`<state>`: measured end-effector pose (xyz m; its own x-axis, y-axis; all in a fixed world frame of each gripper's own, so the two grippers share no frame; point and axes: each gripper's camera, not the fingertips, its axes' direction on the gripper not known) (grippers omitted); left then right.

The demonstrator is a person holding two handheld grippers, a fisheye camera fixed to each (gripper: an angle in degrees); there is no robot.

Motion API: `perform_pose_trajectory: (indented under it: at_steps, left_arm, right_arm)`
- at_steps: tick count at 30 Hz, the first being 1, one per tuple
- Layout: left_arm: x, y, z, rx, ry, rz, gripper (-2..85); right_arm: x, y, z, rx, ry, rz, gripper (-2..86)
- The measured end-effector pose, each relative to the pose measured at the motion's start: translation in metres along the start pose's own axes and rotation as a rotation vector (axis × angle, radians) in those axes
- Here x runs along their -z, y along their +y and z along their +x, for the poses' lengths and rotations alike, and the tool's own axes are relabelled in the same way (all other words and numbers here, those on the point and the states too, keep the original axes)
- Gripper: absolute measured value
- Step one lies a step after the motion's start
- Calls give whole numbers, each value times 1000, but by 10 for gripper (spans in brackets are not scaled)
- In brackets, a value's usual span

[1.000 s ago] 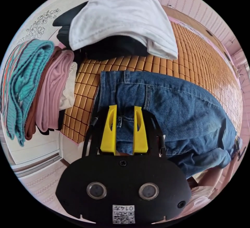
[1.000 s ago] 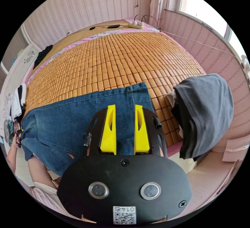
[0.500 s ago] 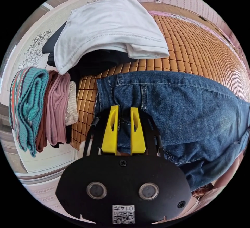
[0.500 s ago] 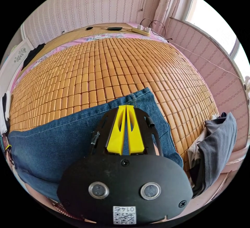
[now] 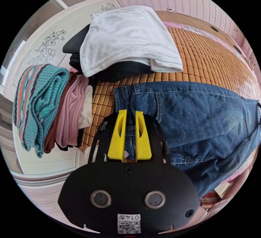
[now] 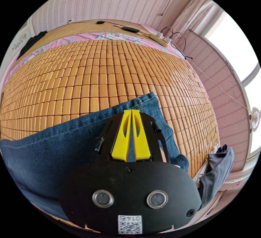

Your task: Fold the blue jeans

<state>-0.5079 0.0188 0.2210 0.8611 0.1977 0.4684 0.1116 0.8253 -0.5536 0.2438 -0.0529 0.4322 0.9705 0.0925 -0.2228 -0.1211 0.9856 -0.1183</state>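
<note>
denim: my jeans [image 5: 195,118] lie flat along the near edge of the mat [image 6: 103,66], waist end by my left tool, leg end by my right.
left gripper [image 5: 130,113]: my jaws stand nearly together with a strip of the waistband between them; i judge they pinch it.
right gripper [image 6: 131,110]: my jaws are pressed together on the leg end of the jeans [image 6: 68,145], near the hem.
step: i judge i have both ends in hand and the fold itself is not yet made.
next move: lift both ends evenly and carry one over to the other, keeping the edges in line so the denim does not twist.
surface: a mat of small tan tiles over a bed with a pink floral sheet at the far side.
room: pink striped walls and a bright window [image 6: 239,47]; a white top [image 5: 127,37] on dark clothes just beyond the waistband, a knit stack [image 5: 40,105] beside it, grey clothes [image 6: 217,167] at the right corner.
</note>
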Motion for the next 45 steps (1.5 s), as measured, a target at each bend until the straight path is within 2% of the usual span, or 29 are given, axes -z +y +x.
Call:
perform_pose_trajectory:
  at_steps: [5, 7, 13, 15, 16, 20, 25, 30, 32, 35, 37, 40, 42, 45]
  left_arm:
    - [-28, -7, -8, 75, 46, -75, 97]
    - [-30, -6, -6, 47, 122, -61, 66]
    - [-29, -16, -3, -42, 124, -77, 14]
    - [-27, -19, -2, -49, 110, -57, 3]
    - [-27, -23, -1, -40, -14, -32, -1]
    - [-45, -41, -14, 16, -36, -48, -3]
    - [-51, -55, -40, 99, 65, -43, 1]
    - [1, -4, -57, 47, 178, 86, 3]
    - [32, 26, -45, -54, 219, 147, 6]
    - [72, 72, 2, -230, 372, 160, 17]
    - [89, 105, 61, -344, 550, 133, 39]
    - [95, 130, 140, -491, 676, 104, 64]
    - [95, 132, 176, -548, 673, 108, 71]
    - [81, 126, 220, -636, 622, 12, 75]
  right_arm:
    - [6, 3, -1, -6, 4, -5, -3]
    - [9, 4, 1, -15, 0, -8, -3]
    - [17, 1, 4, -11, 21, -33, -4]
    - [19, 0, 6, -12, 29, -38, -4]
    - [21, 0, 8, -15, 29, -40, -5]
    - [30, -6, 16, -17, -78, -29, -8]
    - [43, -15, 20, -11, -86, -43, -7]
    - [113, 30, 90, -78, -203, 106, 13]
    - [140, 63, 125, -89, -223, 116, 55]
    - [170, 129, 177, -154, -169, 85, 80]
    - [172, 177, 212, -246, -150, 0, 105]
    - [150, 218, 243, -375, -280, -108, 129]
    - [135, 222, 250, -400, -373, -147, 127]
    - [129, 209, 255, -391, -332, -196, 96]
